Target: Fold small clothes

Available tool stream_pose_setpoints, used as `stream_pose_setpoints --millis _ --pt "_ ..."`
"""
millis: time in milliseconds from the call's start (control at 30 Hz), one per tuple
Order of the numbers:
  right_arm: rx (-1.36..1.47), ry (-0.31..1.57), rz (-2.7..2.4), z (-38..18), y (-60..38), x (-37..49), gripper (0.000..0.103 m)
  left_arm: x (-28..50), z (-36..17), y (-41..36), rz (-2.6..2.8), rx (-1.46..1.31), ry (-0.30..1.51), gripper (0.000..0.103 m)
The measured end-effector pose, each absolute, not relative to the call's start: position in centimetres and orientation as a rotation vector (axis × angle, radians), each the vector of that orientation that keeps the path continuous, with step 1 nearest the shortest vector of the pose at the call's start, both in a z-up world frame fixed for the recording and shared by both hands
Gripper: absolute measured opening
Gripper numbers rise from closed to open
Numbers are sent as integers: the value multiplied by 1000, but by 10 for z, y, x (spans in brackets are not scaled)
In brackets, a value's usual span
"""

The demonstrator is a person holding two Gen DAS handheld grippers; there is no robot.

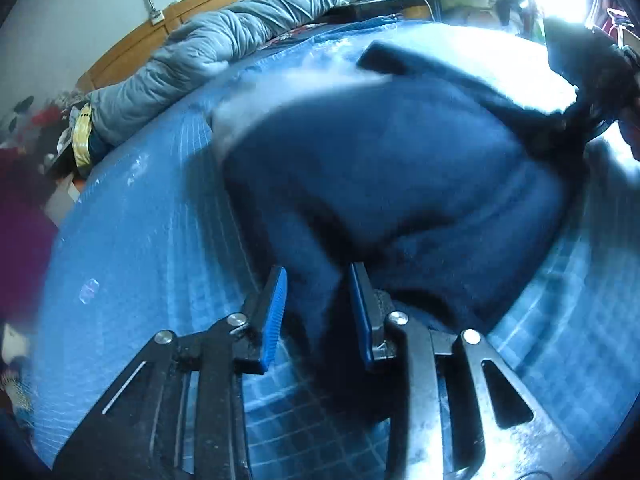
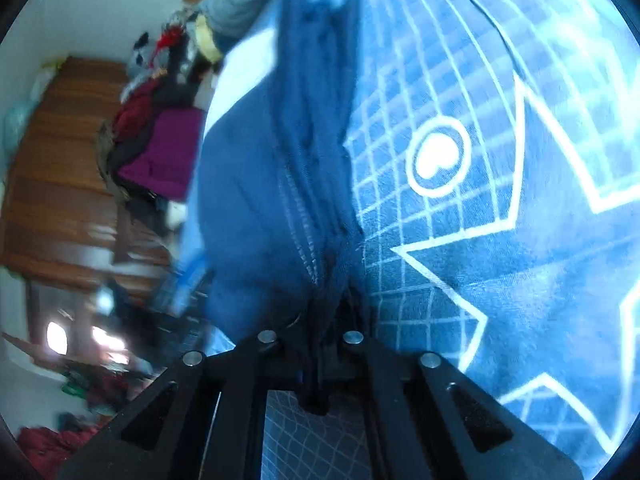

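Observation:
A dark blue garment (image 1: 380, 152) lies bunched on the blue grid-patterned bedsheet (image 1: 140, 240). In the left wrist view my left gripper (image 1: 318, 304) stands over its near edge. A fold of the cloth runs up between the blue pads (image 1: 276, 312), and a gap shows beside it, so the jaws are open. In the right wrist view my right gripper (image 2: 320, 304) is shut on a stitched hem of the same garment (image 2: 260, 184). The cloth hangs forward from it and hides the fingertips. The picture is blurred.
A grey duvet (image 1: 208, 48) lies along the far side of the bed against a wooden headboard (image 1: 132, 40). The sheet carries white star and grid prints (image 2: 460, 240). Piled purple and red clothes (image 2: 160, 152) and a wooden cabinet (image 2: 52, 184) stand beyond the bed edge.

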State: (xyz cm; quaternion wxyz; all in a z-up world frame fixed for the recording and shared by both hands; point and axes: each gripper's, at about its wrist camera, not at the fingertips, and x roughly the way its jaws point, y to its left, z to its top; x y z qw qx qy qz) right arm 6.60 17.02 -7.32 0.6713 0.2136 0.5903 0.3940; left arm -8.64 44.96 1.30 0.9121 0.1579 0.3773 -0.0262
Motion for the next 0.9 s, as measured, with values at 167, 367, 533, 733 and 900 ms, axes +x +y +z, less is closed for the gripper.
stream_pose_setpoints --millis 167,367,533,733,900 --pt "42 1142 831 12 180 60 54 -89 73 481 -32 111 622 28" --pt "-78 892 770 47 237 134 59 9 64 499 -49 57 620 30" --pt "-139 1107 657 -29 301 215 53 60 13 501 61 138 791 33" --pt "-103 984 679 14 282 185 52 -15 57 497 -30 89 705 33" --pt "-162 877 709 19 262 71 59 -109 36 469 -131 112 761 40"
